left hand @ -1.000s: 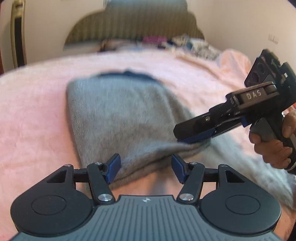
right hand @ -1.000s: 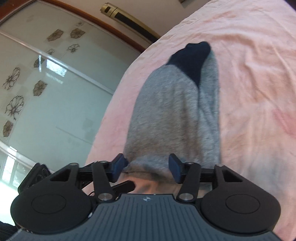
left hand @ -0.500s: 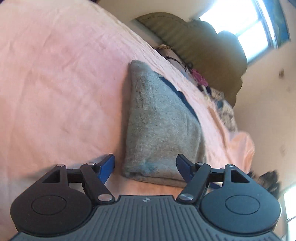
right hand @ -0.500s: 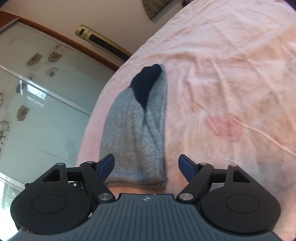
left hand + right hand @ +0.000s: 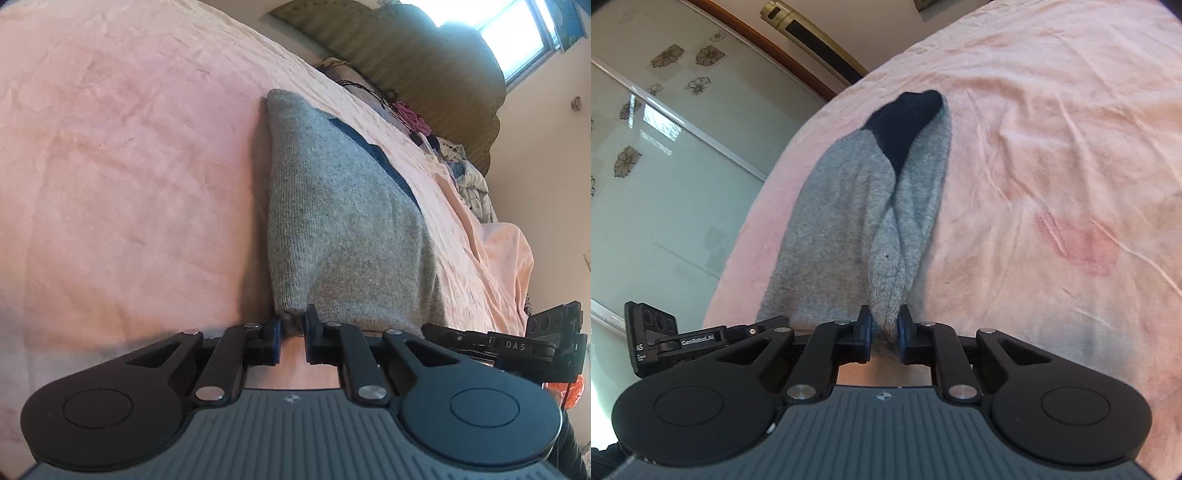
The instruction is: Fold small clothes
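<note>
Nearest, both sets of fingers have just closed on the near hem of the grey sock (image 5: 347, 236), one corner each. The left gripper (image 5: 293, 334) pinches the left corner, the right gripper (image 5: 884, 332) the right corner, where the knit bunches into a ridge between its pads. The two sit side by side along that short edge, neither nearer than the other. From there the sock runs straight away from the fingers, its long axis pointing across the pink bed (image 5: 1052, 155), flat on the cover. At the far end lies the dark navy toe (image 5: 908, 118); I'd judge the hem must travel that way to fold it.
</note>
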The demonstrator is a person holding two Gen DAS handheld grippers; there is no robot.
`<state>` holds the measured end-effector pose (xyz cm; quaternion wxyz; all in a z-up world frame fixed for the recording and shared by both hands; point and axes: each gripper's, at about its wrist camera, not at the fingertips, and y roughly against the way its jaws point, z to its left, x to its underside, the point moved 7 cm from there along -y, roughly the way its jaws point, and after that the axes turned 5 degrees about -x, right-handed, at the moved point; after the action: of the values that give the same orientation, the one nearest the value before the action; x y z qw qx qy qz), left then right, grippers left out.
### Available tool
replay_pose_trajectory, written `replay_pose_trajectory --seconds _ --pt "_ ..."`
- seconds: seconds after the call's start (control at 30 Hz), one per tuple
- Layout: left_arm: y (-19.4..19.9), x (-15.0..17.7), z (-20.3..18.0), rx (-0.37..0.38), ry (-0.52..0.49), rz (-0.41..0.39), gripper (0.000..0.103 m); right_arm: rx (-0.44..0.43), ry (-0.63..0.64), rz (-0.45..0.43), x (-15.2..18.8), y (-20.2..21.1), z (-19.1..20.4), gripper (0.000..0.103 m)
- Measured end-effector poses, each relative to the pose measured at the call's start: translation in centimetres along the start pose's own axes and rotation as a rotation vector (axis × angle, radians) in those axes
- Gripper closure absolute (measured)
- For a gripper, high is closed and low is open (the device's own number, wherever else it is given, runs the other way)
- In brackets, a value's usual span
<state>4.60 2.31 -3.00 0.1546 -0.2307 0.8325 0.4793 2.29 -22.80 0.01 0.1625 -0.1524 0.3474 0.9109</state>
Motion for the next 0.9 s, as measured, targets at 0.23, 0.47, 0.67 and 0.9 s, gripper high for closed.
replay_pose_trajectory --seconds 0.23,0.47,0.67,0.9 --pt "3.6 -1.4 -4.7 -0.104 -0.292 -0.202 0.065 -0.049 0.023 -0.183 -4.6 3.9 1.9 0.066" --pt "-3.7 -1.3 -7.8 -0.192 -0.446 -0.210 0.042 -0.037 0.133 -0.202 -12.4 -3.1 6.8 0.039" --pt "-4.3 0.1 -7.8 -0.219 -0.572 -0.294 0.040 0.118 0.180 -0.118 -13.2 -9.5 3.3 0.069" --pt "-4.5 0.1 -8.2 -0.194 -0.569 -0.290 0.033 0.081 0.061 -0.159 -12.5 -6.3 2.7 0.084"
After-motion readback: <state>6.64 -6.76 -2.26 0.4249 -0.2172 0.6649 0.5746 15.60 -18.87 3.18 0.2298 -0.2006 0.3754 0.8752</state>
